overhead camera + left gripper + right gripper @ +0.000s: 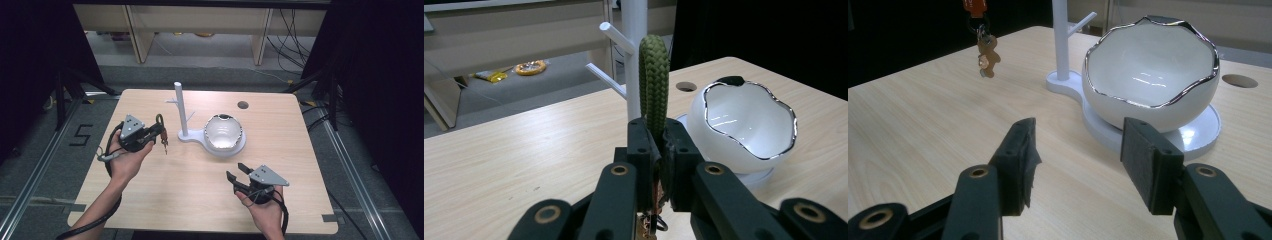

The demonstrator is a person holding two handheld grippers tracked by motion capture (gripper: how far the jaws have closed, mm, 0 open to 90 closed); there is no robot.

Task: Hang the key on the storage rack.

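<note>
Care now: left tongs [656,172], clamped on the green loop [654,85], should lift it over a peg [616,37] of the stand [180,107]; right tongs [1078,165] gape empty.

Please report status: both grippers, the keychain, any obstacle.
Left gripper shut on keychain loop. Right gripper open, empty. White peg stand close ahead, path unobstructed.

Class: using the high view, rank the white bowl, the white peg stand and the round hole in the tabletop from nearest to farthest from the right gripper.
From the right gripper:
1. white bowl, just beyond it, mid-table.
2. white peg stand, farther back, left of the bowl.
3. round hole, near the table's far edge.
</note>
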